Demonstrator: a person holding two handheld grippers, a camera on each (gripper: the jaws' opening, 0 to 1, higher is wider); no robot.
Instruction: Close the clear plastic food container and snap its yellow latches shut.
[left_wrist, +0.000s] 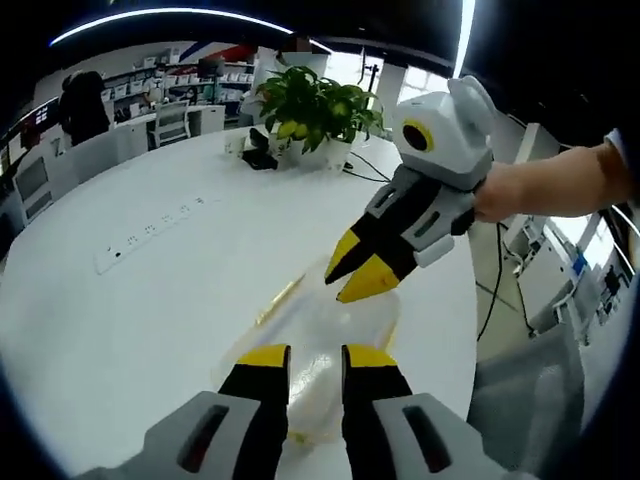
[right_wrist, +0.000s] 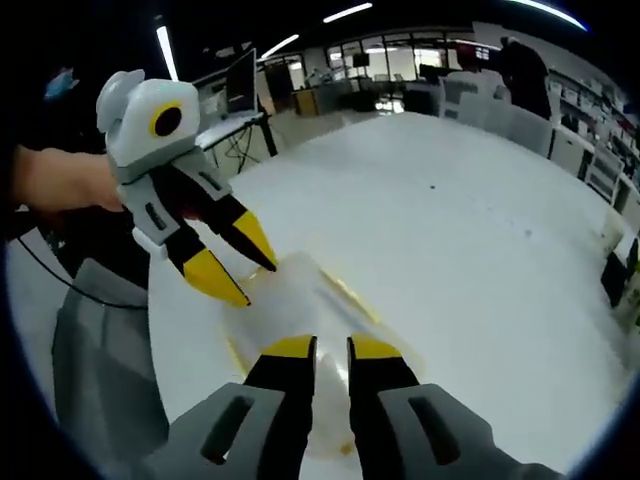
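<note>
While both grippers hover over the near edge of the round white tabletop (left_wrist: 150, 300), the clear plastic container (left_wrist: 320, 345) lies flat on that edge between them. In the left gripper view the left gripper (left_wrist: 315, 358) rises from the bottom, its yellow-tipped jaws a little apart with nothing between them, poised just above the container's near end. Along the container's left side runs a thin yellow latch (left_wrist: 278, 298); the lid appears to be down, though the plastic is too faint to be sure. Just beyond the container, the right gripper (left_wrist: 352, 275) comes in from the right, held by a hand (left_wrist: 500, 190); its jaws are nearly closed, the tips near or touching the container's far end, gripping nothing I can make out.

In the right gripper view the same scene is mirrored: the right gripper (right_wrist: 330, 350) has its jaws slightly parted and empty above the container (right_wrist: 300, 300), a yellow latch (right_wrist: 350, 295) shows along its right side, and the left gripper (right_wrist: 240, 265) reaches in from the left with a hand (right_wrist: 60, 180) behind it.

Farther along the tabletop lies a white power strip (left_wrist: 150, 232) toward the left edge, and at the far edge stands a potted plant (left_wrist: 315, 110) with a dark object (left_wrist: 260, 155) beside it. Beyond are office chairs (left_wrist: 170, 122), desks and a standing person (left_wrist: 82, 105).
</note>
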